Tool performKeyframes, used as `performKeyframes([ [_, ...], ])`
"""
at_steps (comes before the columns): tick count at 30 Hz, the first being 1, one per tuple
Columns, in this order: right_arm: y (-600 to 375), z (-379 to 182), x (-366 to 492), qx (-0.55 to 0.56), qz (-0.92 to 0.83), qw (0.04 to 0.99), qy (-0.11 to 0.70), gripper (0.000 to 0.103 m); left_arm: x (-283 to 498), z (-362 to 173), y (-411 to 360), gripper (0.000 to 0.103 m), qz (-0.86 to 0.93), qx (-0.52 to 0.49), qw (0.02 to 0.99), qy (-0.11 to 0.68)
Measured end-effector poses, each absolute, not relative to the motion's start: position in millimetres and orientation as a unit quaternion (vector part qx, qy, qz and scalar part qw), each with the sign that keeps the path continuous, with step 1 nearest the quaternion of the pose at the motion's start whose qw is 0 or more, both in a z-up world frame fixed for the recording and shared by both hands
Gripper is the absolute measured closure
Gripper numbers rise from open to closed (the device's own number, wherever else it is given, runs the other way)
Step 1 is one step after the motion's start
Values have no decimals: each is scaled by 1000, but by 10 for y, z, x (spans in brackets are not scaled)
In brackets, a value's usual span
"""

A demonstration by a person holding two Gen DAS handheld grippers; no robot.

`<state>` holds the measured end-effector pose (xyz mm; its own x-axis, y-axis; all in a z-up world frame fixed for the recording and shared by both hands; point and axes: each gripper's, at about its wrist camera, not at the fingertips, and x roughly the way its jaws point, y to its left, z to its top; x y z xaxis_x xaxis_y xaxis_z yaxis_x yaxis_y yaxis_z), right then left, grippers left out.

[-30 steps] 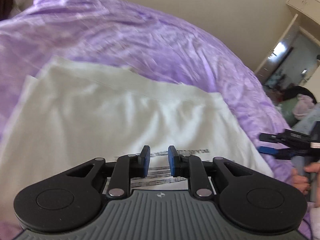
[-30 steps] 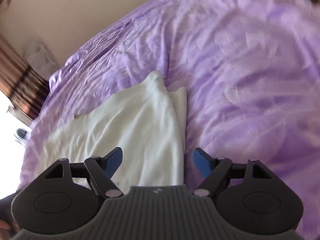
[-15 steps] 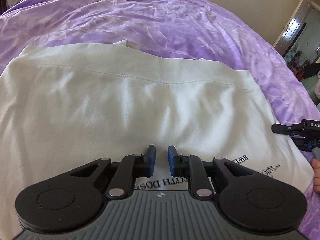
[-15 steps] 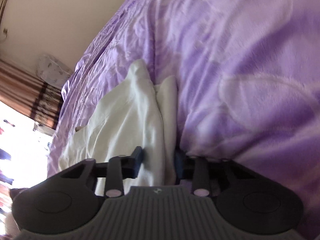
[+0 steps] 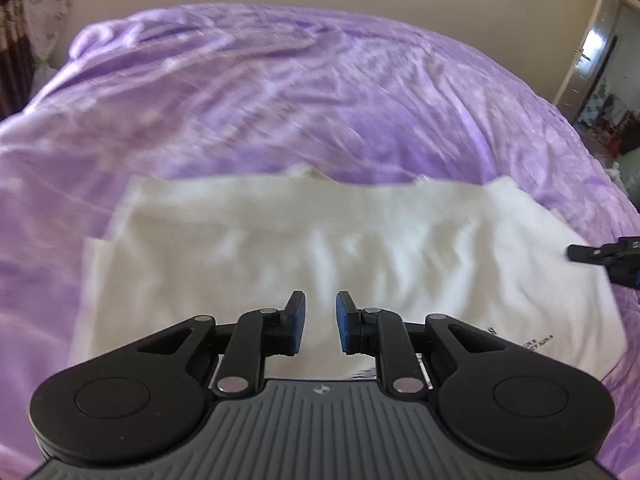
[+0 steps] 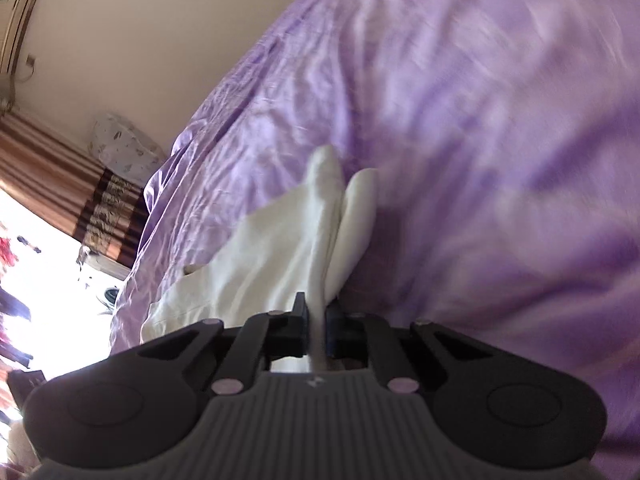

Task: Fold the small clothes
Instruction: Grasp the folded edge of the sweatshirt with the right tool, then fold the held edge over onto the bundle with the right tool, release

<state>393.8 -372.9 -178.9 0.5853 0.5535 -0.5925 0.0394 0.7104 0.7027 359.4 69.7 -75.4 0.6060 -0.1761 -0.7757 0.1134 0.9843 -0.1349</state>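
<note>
Left wrist view: the left gripper (image 5: 319, 326) hangs partly open at the bottom middle, holding nothing. Behind it the white shirt (image 5: 320, 256) lies flat on the purple blanket (image 5: 280, 100). Small black writing at lower right is too blurry to read. Right wrist view: the right gripper (image 6: 317, 330) pinches the shirt's edge.

Home bedroom (purple-covered bed (image 5: 320, 100))

Daylight floods in, and the window (image 6: 36, 248) left of the bed (image 6: 480, 160) blows out to pure white. Motion blur smears the purple cover, and fisheye bends every edge.
</note>
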Motion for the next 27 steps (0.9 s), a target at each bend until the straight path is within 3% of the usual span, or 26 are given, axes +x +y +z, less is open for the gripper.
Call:
performKeyframes([
  [9, -2785, -714, 4010, 285, 183, 847, 410, 100, 3354, -137, 1485, 82, -55, -46, 901, 428],
  [15, -1865, -346, 4058, 268, 222, 849, 399, 100, 3203, -2, 1979, 82, -47, -50, 900, 430],
  [21, -758, -366, 4155, 245, 265, 839, 408, 101, 3128, -220, 2371, 82, -61, -78, 893, 440],
  [27, 291, -999, 4270, 210, 277, 803, 484, 100, 3057, -506, 2669, 82, -72, -97, 881, 457],
])
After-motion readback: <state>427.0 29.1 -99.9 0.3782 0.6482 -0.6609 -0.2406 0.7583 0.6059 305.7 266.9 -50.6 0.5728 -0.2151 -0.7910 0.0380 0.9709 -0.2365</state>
